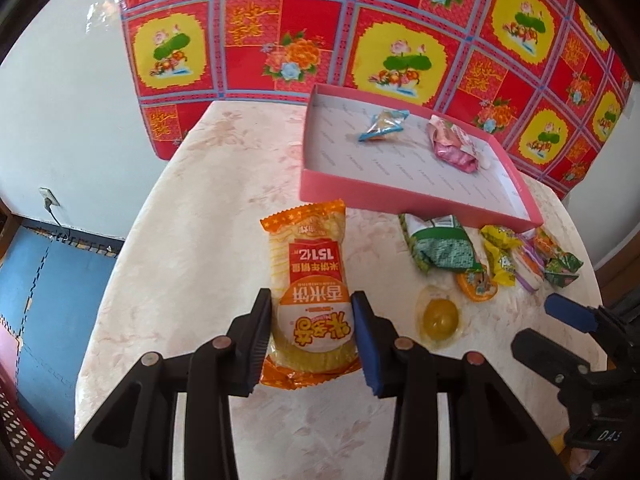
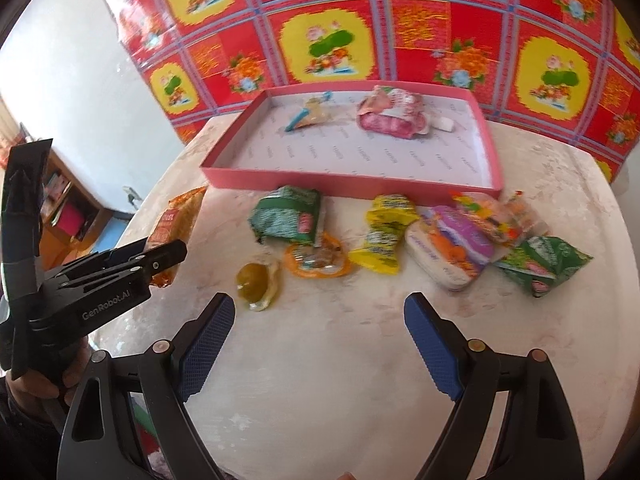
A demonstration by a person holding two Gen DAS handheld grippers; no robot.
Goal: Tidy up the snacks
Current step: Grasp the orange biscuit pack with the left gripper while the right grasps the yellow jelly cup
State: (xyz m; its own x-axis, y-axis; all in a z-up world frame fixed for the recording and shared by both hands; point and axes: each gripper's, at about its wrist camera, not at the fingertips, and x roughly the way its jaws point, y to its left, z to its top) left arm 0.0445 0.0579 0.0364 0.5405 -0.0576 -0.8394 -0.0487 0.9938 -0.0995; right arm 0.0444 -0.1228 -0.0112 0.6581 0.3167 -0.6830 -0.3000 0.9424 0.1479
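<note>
My left gripper (image 1: 314, 308) is shut on an orange rice-cracker packet (image 1: 310, 280), which it holds over the table; the packet also shows in the right wrist view (image 2: 176, 216). My right gripper (image 2: 320, 320) is open and empty above the table's near part. A pink tray (image 1: 420, 202) (image 2: 348, 182) stands at the back and holds a blue-edged snack (image 1: 382, 125) and a pink packet (image 1: 454, 146). Loose snacks lie in front of it: a green packet (image 2: 286, 216), a yellow packet (image 2: 384, 232), a purple-and-white packet (image 2: 450, 250), a second green packet (image 2: 544, 260) and a round yellow sweet (image 2: 254, 278).
The round table (image 2: 340, 380) has a pale marbled top. A red and yellow flowered cloth (image 2: 400, 20) hangs behind it. A small orange jelly cup (image 2: 318, 260) lies by the green packet. Blue floor mats (image 1: 40, 280) and a wall socket (image 1: 48, 198) are at the left.
</note>
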